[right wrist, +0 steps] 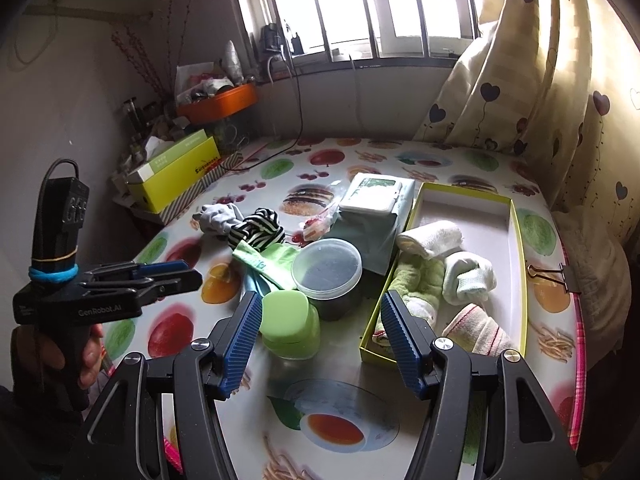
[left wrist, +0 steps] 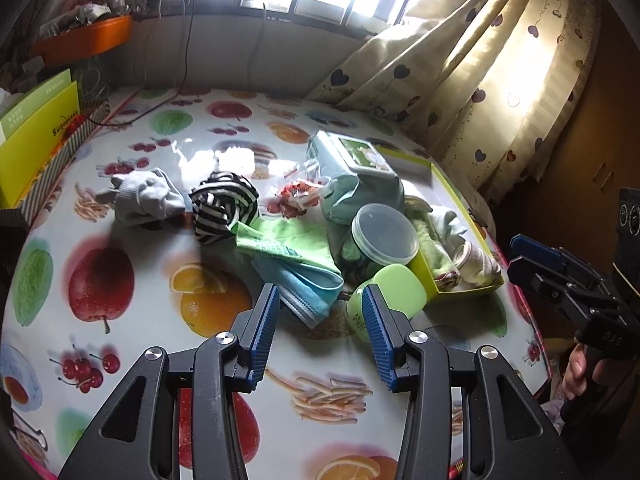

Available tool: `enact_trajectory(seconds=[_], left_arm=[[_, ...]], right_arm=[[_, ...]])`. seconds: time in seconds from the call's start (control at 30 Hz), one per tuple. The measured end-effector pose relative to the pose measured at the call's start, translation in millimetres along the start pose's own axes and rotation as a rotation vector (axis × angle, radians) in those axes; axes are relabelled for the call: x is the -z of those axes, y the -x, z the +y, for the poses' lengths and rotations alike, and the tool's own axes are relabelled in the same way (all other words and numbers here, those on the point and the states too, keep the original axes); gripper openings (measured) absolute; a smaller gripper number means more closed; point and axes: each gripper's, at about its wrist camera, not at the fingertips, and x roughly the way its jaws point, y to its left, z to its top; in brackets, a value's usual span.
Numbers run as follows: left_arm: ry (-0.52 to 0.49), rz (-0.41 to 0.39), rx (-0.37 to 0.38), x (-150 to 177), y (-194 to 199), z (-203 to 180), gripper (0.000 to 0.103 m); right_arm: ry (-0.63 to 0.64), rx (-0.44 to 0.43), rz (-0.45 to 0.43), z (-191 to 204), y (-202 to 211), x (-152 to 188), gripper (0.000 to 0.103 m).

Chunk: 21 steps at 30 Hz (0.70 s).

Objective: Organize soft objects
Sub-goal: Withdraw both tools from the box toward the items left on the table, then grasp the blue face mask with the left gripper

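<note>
A yellow-green box on the table holds rolled soft things: a white towel, a green cloth, a white sock roll and a red-striped cloth. The box also shows in the left wrist view. Loose on the table lie a grey sock, a black-and-white striped cloth, a green cloth and a blue face mask. My left gripper is open and empty just before the mask. My right gripper is open and empty near the box's front end.
A clear lidded tub, a green lidded jar, a wipes pack and a snack bag stand between the loose cloths and the box. A yellow carton stands at the left. A binder clip grips the table's right edge.
</note>
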Motion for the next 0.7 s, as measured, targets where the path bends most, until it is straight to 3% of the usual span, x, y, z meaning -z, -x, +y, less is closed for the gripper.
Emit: enact_trajectory(seconds=[0.27, 0.7], left_arm=[[0.030, 0.059, 0.013, 0.5, -30.4, 4.3, 0.044], [0.132, 0.080, 0.009, -1.4, -63.2, 23.3, 0.045]], right_arm=[[-0.004, -0.013, 0.018, -6.4, -15.8, -5.5, 0.062], [0.024, -0.035, 0.038, -1.1, -35.2, -16.4, 0.062]])
